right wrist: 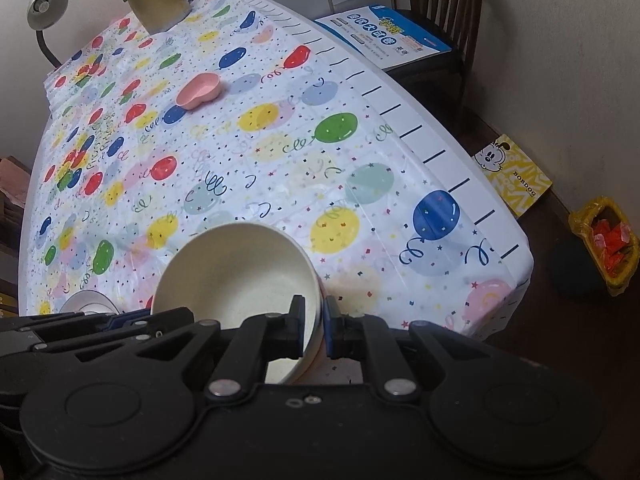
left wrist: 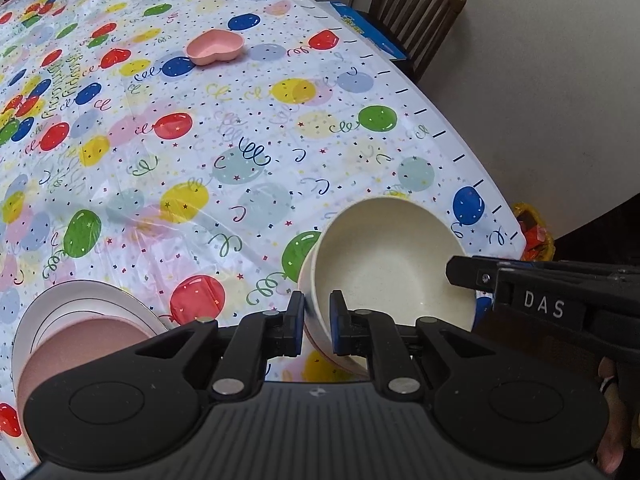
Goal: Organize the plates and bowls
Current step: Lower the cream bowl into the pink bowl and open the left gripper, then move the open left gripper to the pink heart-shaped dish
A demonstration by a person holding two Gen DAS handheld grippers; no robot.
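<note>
While both grippers, left gripper [left wrist: 317, 322] and right gripper [right wrist: 313, 330], pinch the cream bowl's [left wrist: 392, 264] opposite rims near the table corner [right wrist: 516, 264], open balloon tablecloth [left wrist: 224, 152] stretches toward the pink heart dish [left wrist: 216, 47].

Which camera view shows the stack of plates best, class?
The left wrist view: the plate stack shows a white plate with a pink one on top, partly behind the left gripper. The right wrist view shows only a sliver.
</note>
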